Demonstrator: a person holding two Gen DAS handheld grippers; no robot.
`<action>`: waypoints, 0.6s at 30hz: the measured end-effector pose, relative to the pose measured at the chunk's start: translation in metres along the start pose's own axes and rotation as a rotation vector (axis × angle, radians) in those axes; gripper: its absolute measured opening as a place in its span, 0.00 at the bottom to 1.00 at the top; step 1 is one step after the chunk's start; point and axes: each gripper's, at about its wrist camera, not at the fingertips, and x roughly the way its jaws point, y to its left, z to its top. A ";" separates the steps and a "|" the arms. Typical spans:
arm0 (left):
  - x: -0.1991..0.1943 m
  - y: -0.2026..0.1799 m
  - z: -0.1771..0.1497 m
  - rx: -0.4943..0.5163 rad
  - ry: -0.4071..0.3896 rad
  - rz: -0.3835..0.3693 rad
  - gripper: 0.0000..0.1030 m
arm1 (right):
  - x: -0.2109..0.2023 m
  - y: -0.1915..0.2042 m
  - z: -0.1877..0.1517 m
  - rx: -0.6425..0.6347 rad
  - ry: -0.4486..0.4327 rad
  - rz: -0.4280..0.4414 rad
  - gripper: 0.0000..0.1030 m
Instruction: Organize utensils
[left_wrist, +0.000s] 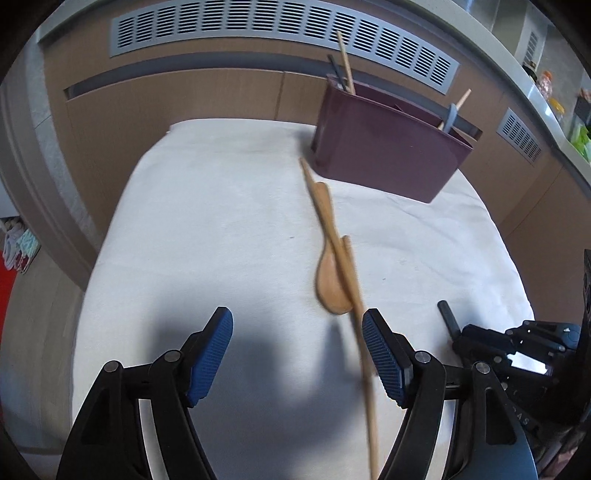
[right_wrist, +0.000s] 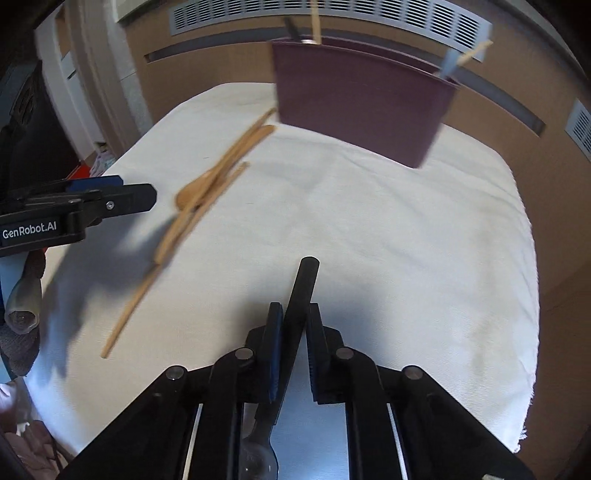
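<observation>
black-handled utensil (right_wrist: 301, 295) in right claw (right_wrist: 295, 321)

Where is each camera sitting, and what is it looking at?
Left wrist: on the open left gripper, facing the wooden spoon and maroon holder; the right gripper shows at its right edge.
Right wrist: on the right gripper, shut on a black-handled utensil, facing the holder; the left gripper shows at its left.
Shared: cloth, spoon, holder.
</observation>
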 end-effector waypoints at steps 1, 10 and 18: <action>0.004 -0.005 0.004 0.008 0.002 -0.011 0.71 | -0.001 -0.010 -0.001 0.024 -0.005 -0.014 0.11; 0.060 -0.031 0.052 0.033 0.086 0.001 0.53 | -0.006 -0.070 -0.009 0.169 -0.032 -0.065 0.11; 0.076 -0.034 0.060 0.045 0.107 0.043 0.19 | -0.005 -0.074 -0.012 0.179 -0.049 -0.054 0.13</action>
